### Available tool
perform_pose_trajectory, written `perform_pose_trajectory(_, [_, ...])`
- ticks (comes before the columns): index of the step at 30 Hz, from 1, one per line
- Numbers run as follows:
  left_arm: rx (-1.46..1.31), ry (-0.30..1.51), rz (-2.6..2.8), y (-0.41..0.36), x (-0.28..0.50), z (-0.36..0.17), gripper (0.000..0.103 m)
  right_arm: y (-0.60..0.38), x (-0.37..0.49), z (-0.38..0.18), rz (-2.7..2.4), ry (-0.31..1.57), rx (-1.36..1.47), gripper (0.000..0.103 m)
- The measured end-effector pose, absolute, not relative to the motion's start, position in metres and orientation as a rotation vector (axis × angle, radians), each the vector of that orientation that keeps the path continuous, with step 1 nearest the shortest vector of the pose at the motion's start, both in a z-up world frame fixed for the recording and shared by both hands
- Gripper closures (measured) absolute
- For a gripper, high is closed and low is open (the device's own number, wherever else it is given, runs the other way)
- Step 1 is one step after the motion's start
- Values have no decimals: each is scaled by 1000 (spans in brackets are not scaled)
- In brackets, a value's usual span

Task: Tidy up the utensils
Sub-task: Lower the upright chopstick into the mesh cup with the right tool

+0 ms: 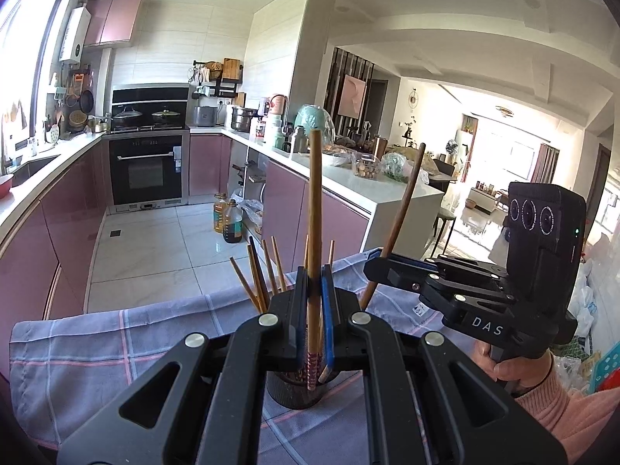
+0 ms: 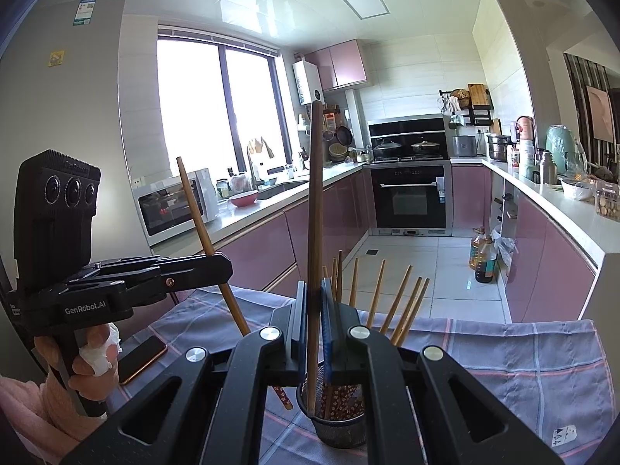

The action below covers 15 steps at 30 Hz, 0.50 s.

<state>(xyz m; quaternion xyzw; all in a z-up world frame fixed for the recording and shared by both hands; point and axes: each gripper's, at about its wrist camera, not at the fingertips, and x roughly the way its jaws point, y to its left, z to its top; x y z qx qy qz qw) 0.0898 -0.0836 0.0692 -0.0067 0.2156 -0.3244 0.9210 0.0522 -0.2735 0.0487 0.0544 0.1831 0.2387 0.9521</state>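
Observation:
A black mesh holder (image 2: 341,422) stands on the checked cloth and holds several wooden chopsticks (image 2: 403,310); it also shows in the left wrist view (image 1: 294,387). My left gripper (image 1: 314,283) is shut on a light wooden chopstick (image 1: 314,201), held upright with its patterned end low beside the holder. In the right wrist view that gripper (image 2: 217,263) and its chopstick (image 2: 193,205) show at left. My right gripper (image 2: 314,302) is shut on a dark wooden chopstick (image 2: 316,193) whose lower end is inside the holder. It shows at right in the left wrist view (image 1: 381,261), with its chopstick (image 1: 407,193).
A purple checked cloth (image 1: 97,352) covers the table. A phone (image 2: 143,356) lies on it at left. Beyond the table edge are a tiled floor (image 1: 162,248), pink cabinets, oil bottles (image 1: 228,221) and a cluttered white counter (image 1: 387,190).

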Motion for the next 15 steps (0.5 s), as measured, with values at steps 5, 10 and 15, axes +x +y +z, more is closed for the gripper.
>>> perform_pose_trajectory(5, [-25, 430, -670, -85, 92, 70, 96, -274, 55, 50, 476, 373, 114, 97])
perform_pose_trajectory(10, [-21, 427, -662, -88, 95, 69, 96, -272, 57, 49, 465, 374, 113, 97])
perform_pose_trajectory(15, [-18, 439, -655, -88, 100, 65, 96, -272, 61, 47, 459, 382, 116, 97])
